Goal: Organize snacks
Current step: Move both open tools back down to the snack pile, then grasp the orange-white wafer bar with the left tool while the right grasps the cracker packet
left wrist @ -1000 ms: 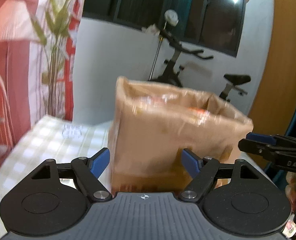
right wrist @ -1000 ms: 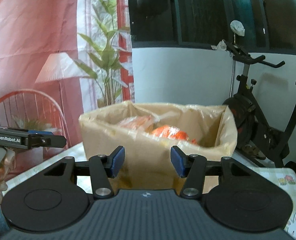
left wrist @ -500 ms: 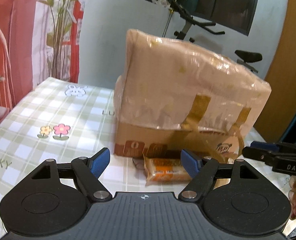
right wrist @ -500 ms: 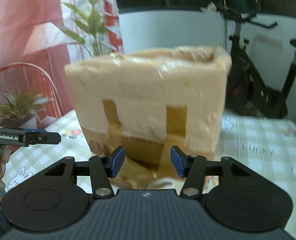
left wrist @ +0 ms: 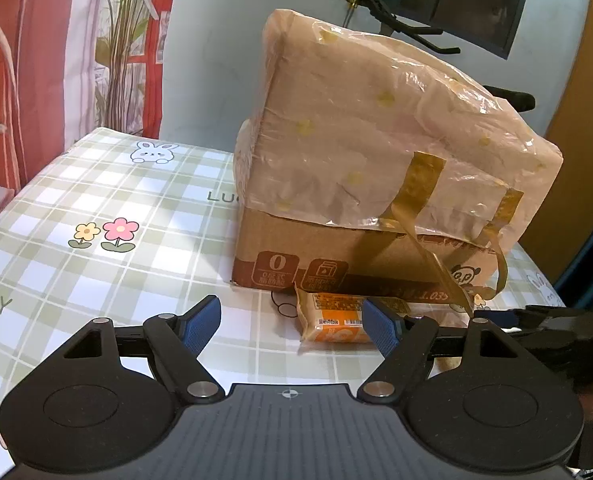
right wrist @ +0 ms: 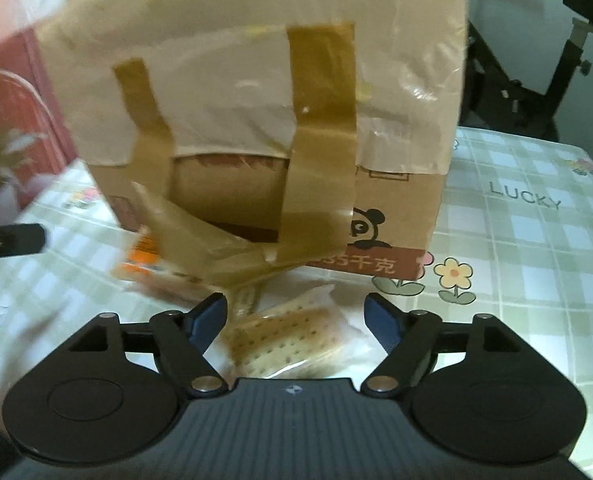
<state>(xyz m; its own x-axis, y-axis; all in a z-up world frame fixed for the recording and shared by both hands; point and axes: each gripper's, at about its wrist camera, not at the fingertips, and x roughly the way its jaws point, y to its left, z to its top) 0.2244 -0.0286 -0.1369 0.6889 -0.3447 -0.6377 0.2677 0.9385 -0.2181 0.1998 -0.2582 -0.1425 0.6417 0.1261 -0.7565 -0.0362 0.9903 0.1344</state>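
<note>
Orange-wrapped snack packet (left wrist: 338,322) lies flat, long axis sideways, on the checked tablecloth (left wrist: 108,200) against the cardboard box (left wrist: 376,152), just ahead of the empty, spread left gripper (left wrist: 292,322); only the right view shows a cracker packet (right wrist: 292,336) between the spread right gripper (right wrist: 296,320) fingers, ungripped.

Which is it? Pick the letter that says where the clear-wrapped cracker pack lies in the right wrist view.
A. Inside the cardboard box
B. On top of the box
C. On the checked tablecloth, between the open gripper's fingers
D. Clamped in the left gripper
C: the cracker pack lies flat on the checked tablecloth, in front of the cardboard box, between the fingers of the open right gripper, which do not touch it.
</note>
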